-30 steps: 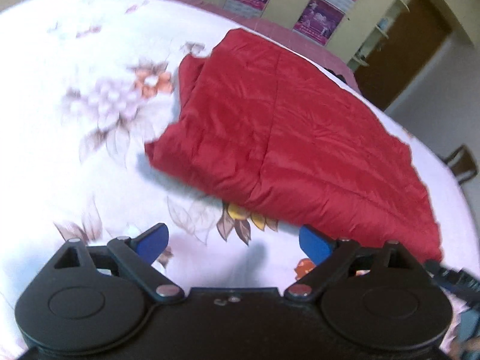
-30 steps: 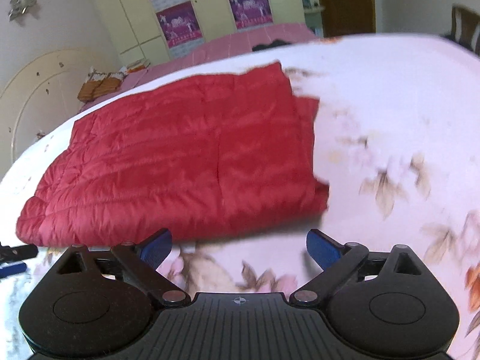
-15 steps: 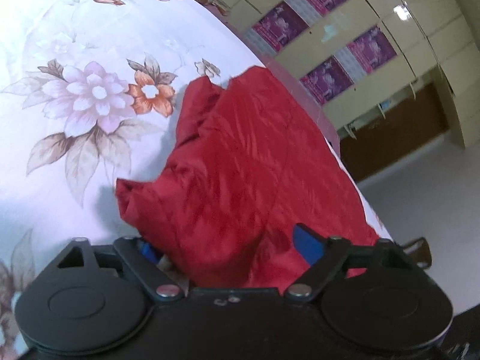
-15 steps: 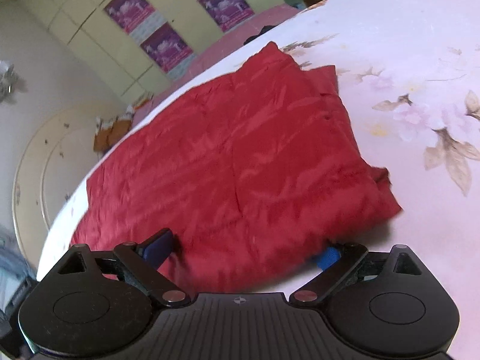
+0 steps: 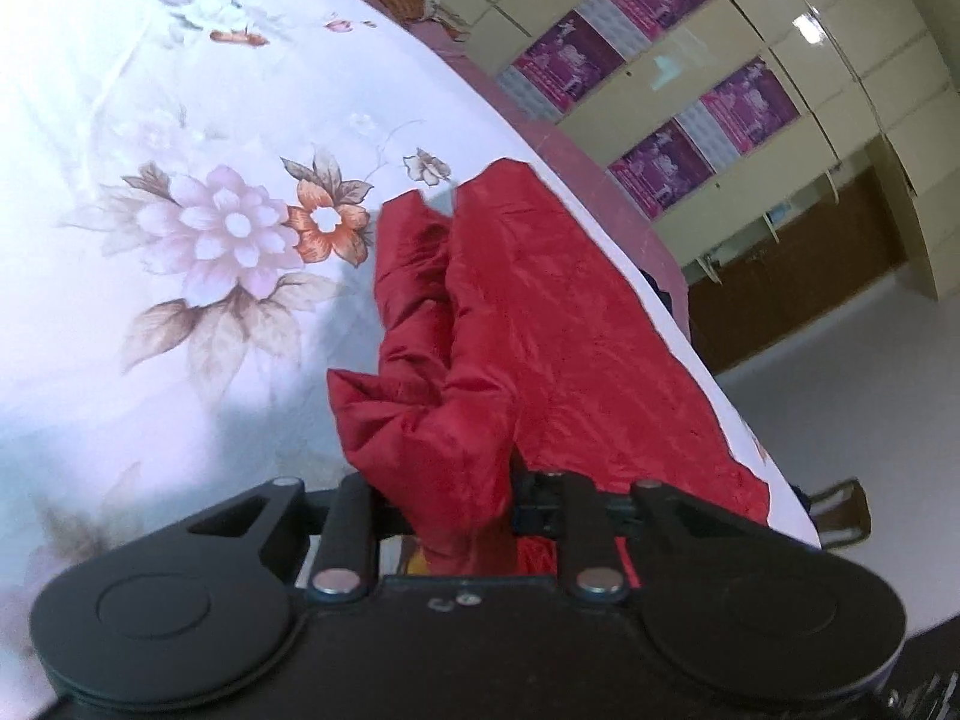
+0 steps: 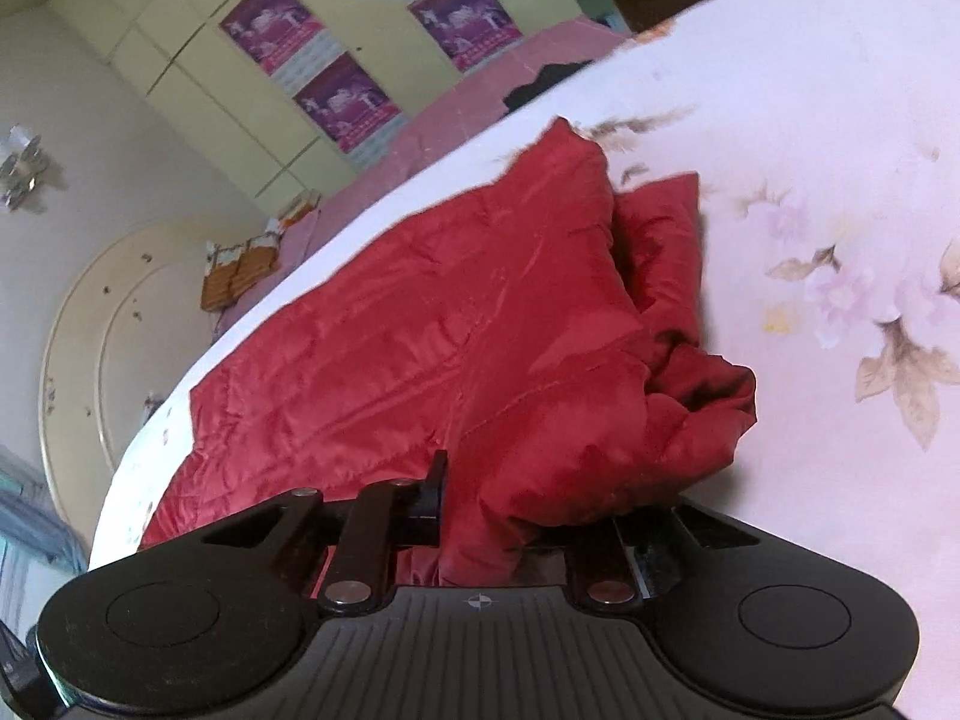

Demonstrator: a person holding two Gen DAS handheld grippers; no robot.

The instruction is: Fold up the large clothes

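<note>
A large red quilted garment (image 5: 540,324) lies folded on a white floral bedsheet (image 5: 180,120). My left gripper (image 5: 456,498) is shut on the garment's near edge, and bunched red cloth hides the fingertips. In the right wrist view the same red garment (image 6: 420,324) stretches away to the left. My right gripper (image 6: 510,516) is shut on a bunched fold of its near edge, which is lifted off the floral bedsheet (image 6: 840,180).
Cream wardrobe doors with purple posters (image 5: 690,90) stand beyond the bed. A pink bed (image 6: 480,96) and a round cream headboard (image 6: 102,312) lie behind. Stacked orange items (image 6: 240,270) sit at the bed's far side. A chair (image 5: 840,510) stands on the floor.
Both grippers moved forward onto the garment's near edge and closed on it. The gripped edge is now bunched and raised.
</note>
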